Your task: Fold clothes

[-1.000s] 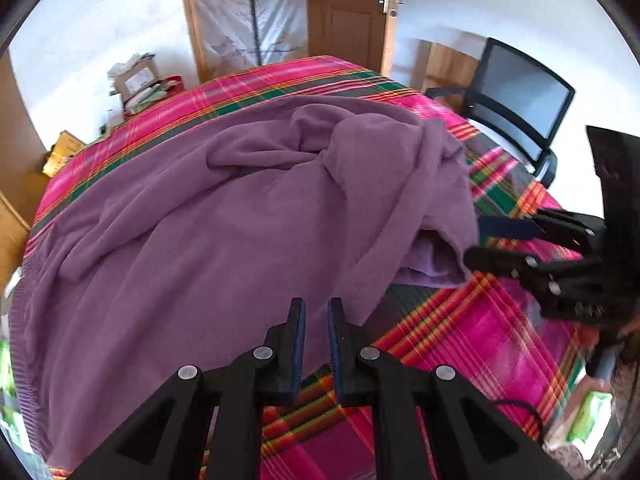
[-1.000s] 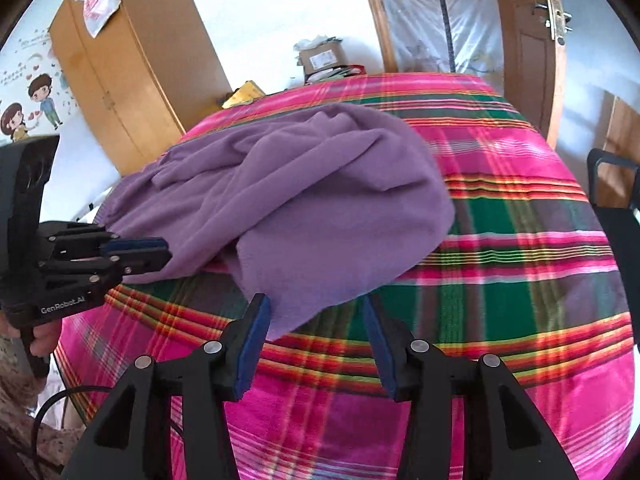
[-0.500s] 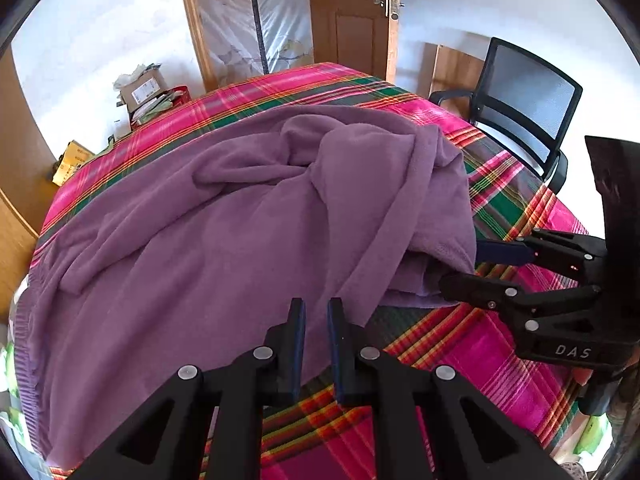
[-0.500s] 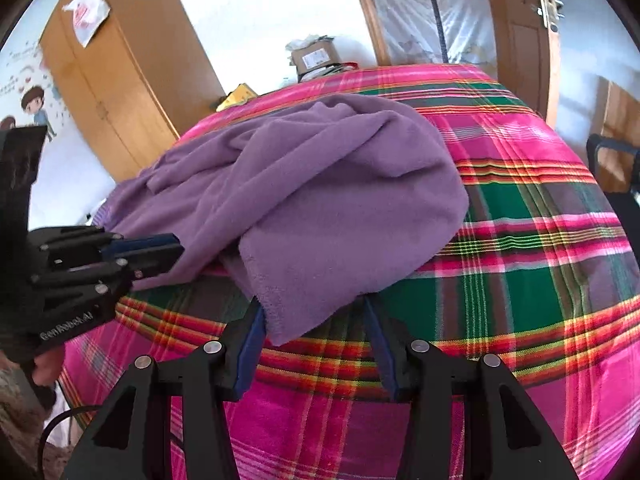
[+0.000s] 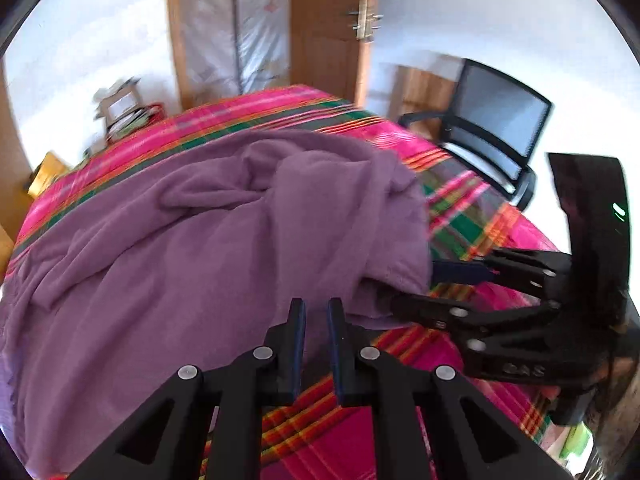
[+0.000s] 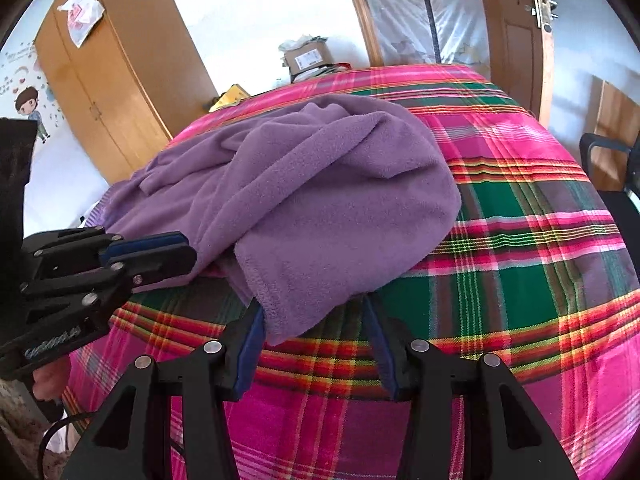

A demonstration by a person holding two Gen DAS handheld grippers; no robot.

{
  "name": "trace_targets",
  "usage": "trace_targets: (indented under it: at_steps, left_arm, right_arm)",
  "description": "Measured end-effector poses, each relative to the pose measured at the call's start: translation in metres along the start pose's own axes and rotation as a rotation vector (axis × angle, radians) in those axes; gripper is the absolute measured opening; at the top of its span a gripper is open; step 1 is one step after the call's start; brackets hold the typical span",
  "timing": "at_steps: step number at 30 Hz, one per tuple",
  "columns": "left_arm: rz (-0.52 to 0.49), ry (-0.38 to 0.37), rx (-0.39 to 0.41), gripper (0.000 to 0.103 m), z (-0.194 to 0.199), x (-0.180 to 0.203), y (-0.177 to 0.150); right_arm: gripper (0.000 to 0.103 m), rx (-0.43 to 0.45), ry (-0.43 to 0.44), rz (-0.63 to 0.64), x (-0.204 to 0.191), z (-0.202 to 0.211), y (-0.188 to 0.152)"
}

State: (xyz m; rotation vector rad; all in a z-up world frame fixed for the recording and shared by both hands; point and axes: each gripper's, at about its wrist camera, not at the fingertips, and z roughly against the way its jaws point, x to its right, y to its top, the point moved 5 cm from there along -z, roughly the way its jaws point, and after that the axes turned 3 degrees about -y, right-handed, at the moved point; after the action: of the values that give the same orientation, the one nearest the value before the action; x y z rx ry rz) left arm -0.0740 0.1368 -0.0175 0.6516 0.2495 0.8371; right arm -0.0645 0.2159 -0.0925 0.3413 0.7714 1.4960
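One purple fleece (image 6: 320, 184) bunched on a plaid cover (image 6: 520, 240), stretched from upper left to lower middle, two grippers, left gripper (image 5: 316, 312) nearly closed on nothing, right gripper (image 6: 316, 320) spread wide around the fleece corner.

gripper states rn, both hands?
Left gripper: jaws nearly closed, narrow gap, nothing between them.
Right gripper: open, the purple fleece garment's corner between the jaws, not clamped.

The left hand-held gripper (image 5: 316, 312) points forward and downward, its two fingers nearly together with only a narrow gap between the pads and nothing visibly clamped. The right hand-held gripper (image 6: 316, 312) also tilts downward, its blue-padded fingers (image 6: 252, 340) spread wide apart. Part of a hand (image 6: 50, 378) shows beneath the left tool's body.
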Motion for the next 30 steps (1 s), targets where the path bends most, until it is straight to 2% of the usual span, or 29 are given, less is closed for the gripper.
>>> trace_targets:
  at_steps: [7,10,14,15,16,18,20,23,30]
  left_arm:
    - [-0.052,0.029,-0.018,0.013,-0.011,0.010,0.001]
    - [0.004,0.006,-0.043,0.013,-0.019,0.003,0.003]
    - [0.060,-0.040,-0.037,0.012,-0.019,-0.003,0.005]
    - [0.085,-0.050,-0.037,0.011,-0.019,-0.007,0.005]
    - [0.109,-0.061,-0.037,0.005,-0.019,-0.011,0.006]
    - [0.165,-0.084,-0.031,0.004,-0.018,-0.020,0.008]
    - [0.195,-0.074,-0.027,0.003,-0.015,-0.026,0.010]
    - [0.224,-0.065,0.013,0.003,-0.006,-0.033,0.015]
    - [0.291,-0.020,0.090,0.003,0.013,-0.050,0.029]
  right_arm:
    - [0.050,0.003,0.002,-0.018,0.000,-0.002,0.002]
    - [0.050,0.003,0.005,-0.020,0.001,-0.002,0.002]
    - [0.050,0.006,0.007,-0.016,0.002,0.000,0.001]
    - [0.047,0.004,0.005,-0.011,0.002,0.000,0.001]
    - [0.045,0.002,0.003,0.000,0.001,0.000,0.001]
    - [0.030,0.005,-0.002,0.022,0.000,0.000,0.002]
    - [0.020,0.015,-0.018,0.025,0.000,0.002,0.004]
    - [0.018,0.035,-0.021,0.028,0.001,0.008,0.008]
    - [0.015,0.097,-0.092,0.036,0.010,0.024,0.020]
